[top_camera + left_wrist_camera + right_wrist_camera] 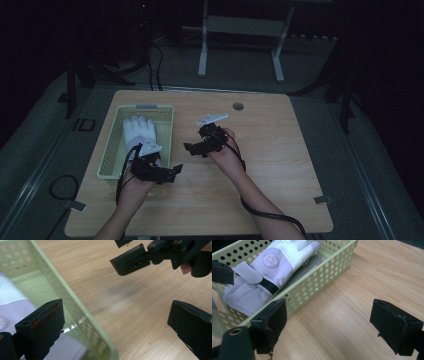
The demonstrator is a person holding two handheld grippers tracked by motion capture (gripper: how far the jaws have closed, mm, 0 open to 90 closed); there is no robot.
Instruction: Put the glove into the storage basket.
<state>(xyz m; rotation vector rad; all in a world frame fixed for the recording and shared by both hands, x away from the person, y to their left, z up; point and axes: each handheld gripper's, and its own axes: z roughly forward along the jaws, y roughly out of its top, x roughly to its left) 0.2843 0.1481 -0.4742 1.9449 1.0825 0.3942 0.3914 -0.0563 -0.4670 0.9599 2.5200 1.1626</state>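
A light wooden table (pixel 280 150) with a pale green perforated basket (pixel 113 145) sitting at its left side, wood bare elsewhere.

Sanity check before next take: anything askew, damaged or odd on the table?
Nothing stands out. The white glove lies flat inside the green basket, which sits square on the table. Left gripper and right gripper are both open and empty.
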